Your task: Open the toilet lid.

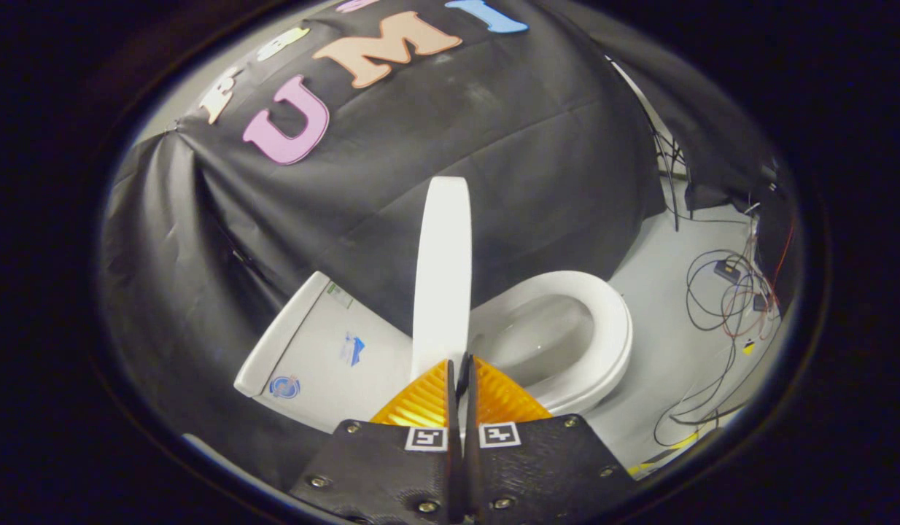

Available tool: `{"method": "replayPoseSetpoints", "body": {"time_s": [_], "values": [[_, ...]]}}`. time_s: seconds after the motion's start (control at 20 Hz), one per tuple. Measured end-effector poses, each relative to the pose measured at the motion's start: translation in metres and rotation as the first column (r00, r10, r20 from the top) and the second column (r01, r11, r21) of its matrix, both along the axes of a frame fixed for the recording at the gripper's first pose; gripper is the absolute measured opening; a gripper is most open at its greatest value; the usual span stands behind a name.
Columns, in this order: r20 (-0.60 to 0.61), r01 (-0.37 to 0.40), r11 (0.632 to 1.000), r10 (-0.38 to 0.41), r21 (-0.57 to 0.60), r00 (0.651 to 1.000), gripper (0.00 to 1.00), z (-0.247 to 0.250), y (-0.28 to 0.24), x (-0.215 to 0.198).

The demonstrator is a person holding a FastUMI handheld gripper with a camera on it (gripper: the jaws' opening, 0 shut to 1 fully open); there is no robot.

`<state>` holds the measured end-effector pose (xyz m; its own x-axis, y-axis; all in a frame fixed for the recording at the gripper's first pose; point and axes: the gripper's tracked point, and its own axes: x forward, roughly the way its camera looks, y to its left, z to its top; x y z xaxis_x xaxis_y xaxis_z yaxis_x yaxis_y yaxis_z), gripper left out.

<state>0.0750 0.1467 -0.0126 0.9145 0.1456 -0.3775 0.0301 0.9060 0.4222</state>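
Toilet lid (443, 270) stands upright, edge-on, between tank (326, 350) and open seat (603, 328), judged fully raised. Tool (461, 372) clenched, fingers pressed together and empty just below the lid's lower edge; judged positioned to push, not grip.

one toilet (567, 328), one raised lid (443, 270), one tank (326, 350), one hand-held gripper (461, 368) with fingers closed.
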Motion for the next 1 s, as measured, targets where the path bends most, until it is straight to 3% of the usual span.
{"method": "replayPoseSetpoints", "body": {"time_s": [1.0], "values": [[0.087,-0.096,0.989,0.107,-0.116,0.990,0.08,0.032,0.081,0.000]]}}
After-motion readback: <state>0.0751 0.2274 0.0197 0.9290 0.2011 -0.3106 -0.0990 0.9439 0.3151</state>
